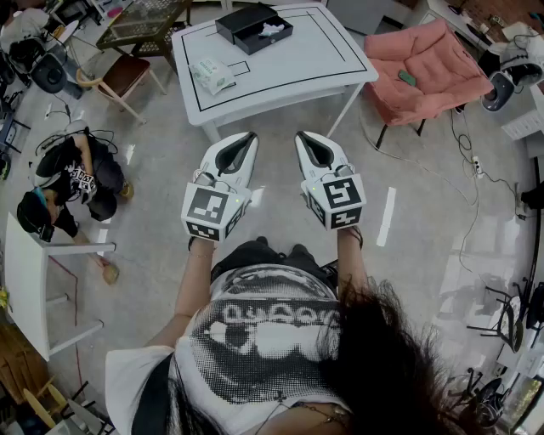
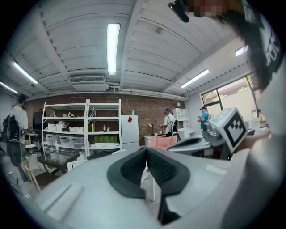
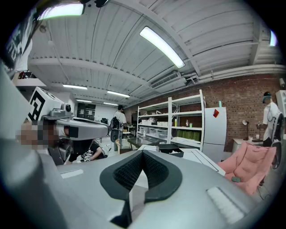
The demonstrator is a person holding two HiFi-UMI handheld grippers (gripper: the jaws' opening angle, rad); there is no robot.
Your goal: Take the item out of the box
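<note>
Left gripper: the left gripper (image 1: 252, 137) is held up in front of the person's chest, over the floor (image 1: 280, 183) and well short of the desk. In its own view its jaws (image 2: 146, 154) are closed together at the tips, with nothing between them.
Right gripper: the right gripper (image 1: 300, 137) is just beside the left one, at the same height. Its jaws (image 3: 142, 155) are also closed and hold nothing.
Box: a black box (image 1: 231, 24) stands open at the far side of the white desk (image 1: 297, 72).
Item: a white item (image 1: 272, 30) lies inside the box, well apart from both grippers.
Packet: a pale packet (image 1: 212, 75) lies near the left edge of the desk.
Beside the desk: a pink armchair (image 1: 425, 64) stands to its right.
</note>
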